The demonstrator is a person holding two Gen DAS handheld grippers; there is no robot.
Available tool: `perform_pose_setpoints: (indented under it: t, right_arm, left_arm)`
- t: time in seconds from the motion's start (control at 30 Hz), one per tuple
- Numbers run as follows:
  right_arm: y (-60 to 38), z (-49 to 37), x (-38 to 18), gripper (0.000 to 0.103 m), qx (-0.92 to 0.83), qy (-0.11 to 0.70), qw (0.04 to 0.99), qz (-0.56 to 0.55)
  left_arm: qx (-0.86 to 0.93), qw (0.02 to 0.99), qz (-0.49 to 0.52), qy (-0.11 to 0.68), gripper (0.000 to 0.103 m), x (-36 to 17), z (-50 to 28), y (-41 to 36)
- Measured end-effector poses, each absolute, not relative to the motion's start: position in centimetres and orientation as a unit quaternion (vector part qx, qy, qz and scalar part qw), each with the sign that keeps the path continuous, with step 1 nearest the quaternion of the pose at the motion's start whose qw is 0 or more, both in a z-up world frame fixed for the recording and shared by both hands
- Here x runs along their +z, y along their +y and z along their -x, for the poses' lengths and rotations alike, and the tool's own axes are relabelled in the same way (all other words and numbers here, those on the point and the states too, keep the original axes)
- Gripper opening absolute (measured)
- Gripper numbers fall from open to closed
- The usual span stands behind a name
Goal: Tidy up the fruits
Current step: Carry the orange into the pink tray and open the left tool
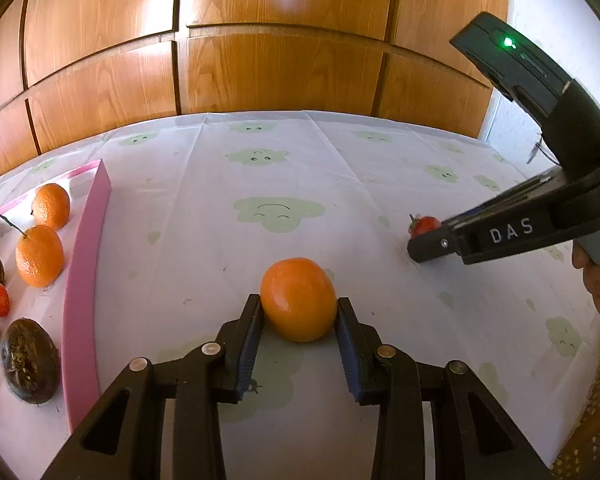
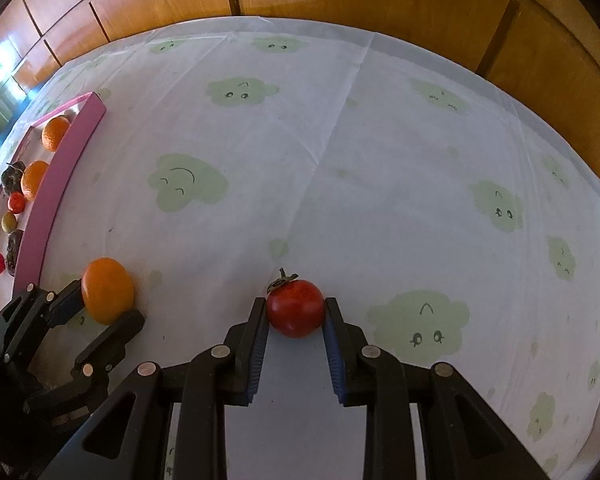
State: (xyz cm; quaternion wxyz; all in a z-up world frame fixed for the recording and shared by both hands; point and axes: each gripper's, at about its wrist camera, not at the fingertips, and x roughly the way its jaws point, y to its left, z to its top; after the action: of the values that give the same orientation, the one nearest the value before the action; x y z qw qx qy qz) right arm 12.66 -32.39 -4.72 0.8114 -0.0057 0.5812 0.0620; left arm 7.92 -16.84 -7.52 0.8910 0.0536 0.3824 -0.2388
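A desk (image 2: 380,160) covered with a pale cloth printed with green smiling clouds. The left gripper (image 1: 299,316) has its 2 blue-padded fingers touching either side of a loose orange (image 1: 298,299), which sits on the cloth just right of a pink-walled tray (image 1: 85,280). The right gripper (image 2: 296,316) is closed the same way around a small red tomato (image 2: 296,308) with a dry green stem, well to the right of the orange.

Both fruits look gripped near their widest part but not yet lifted. To do this step well, squeeze gently, since the tomato would likely bruise. Lift each straight up, high enough to clear the tray wall, then carry it left and set it beside fruit of its own kind.

The left wrist view shows the tray's contents closely: 2 oranges, dark wrinkled fruits, small red ones and a yellowish one. The right wrist view shows both gripped fruits together and the wide bare cloth on the right.
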Motion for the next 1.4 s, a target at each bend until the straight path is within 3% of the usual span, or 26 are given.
perform_pose_setpoints:
  t: [1.03, 1.4]
  right_arm:
    - [-31.9, -12.8, -4.9, 0.028, 0.078, 0.578, 0.812, 0.029]
    - [-31.1, -12.4, -4.7, 0.028, 0.076, 0.571, 0.816, 0.046]
  left_arm:
    - [-0.219, 0.884, -0.075, 0.405, 0.035, -6.8, -7.1, -17.2]
    - [-0.227, 0.89, -0.057, 0.39, 0.035, -3.6, -5.5, -16.2]
